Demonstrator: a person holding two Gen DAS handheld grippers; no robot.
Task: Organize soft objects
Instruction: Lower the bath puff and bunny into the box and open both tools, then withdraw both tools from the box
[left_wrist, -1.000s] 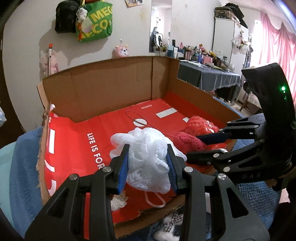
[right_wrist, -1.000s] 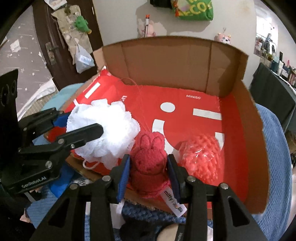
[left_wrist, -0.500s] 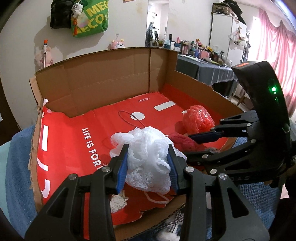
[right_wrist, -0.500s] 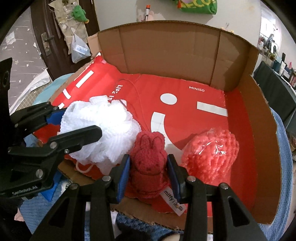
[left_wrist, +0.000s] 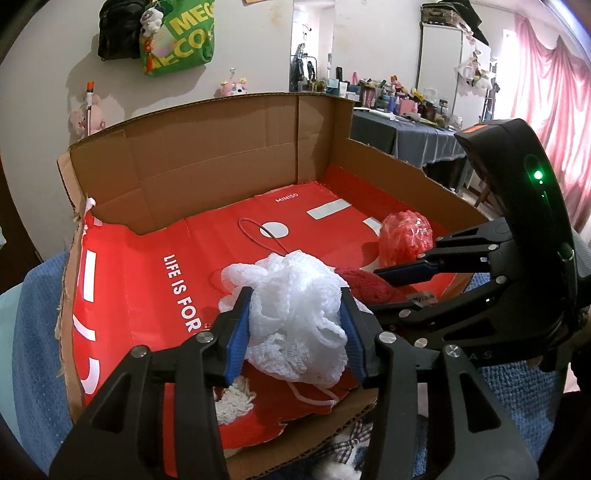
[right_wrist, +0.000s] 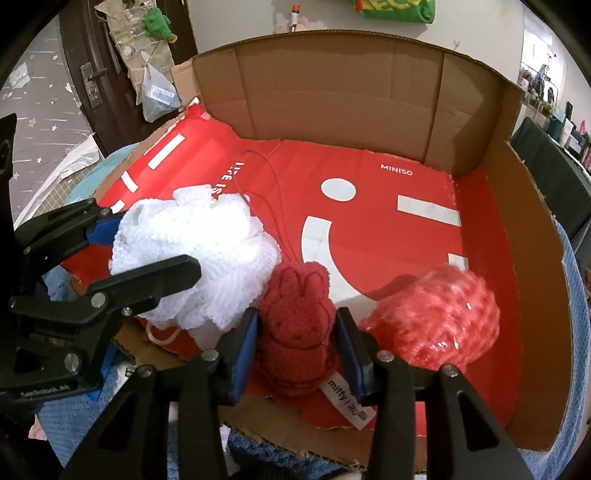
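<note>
Left gripper (left_wrist: 295, 325) clenched on a white mesh puff (left_wrist: 295, 317), a frilly netted ball with a white cord loop hanging under it; blue pads press into its sides. The puff sits over the near edge of an open cardboard box (left_wrist: 221, 162), low corrugated walls, torn front lip. Right gripper (right_wrist: 295, 350) clamped on a dark red plush rabbit (right_wrist: 295, 325), terry-like nap, two stitched ears, round head over a stubby body; a white tag at its base reads "miffy". Rabbit stands upright just inside the box's front edge, touching the puff on its left side. Just beside it to the right lies a red-orange knobbly bundle (right_wrist: 436, 325) wrapped in clear glossy film, resting on the box floor, close to the right gripper's outer finger; contact cannot be told. Box floor is lined with a flat red paper bag (right_wrist: 369, 206), smooth, creased, printed with white circle, bars and curve, "MINISO" near the back and "LIFE IS FOR" along the left; a thin red cord handle loops across it. Box rests on a blue terry towel (left_wrist: 33, 332). On the wall behind hangs a green bag (left_wrist: 177, 40), lettering partly readable, "MEG" and "ECO".
</note>
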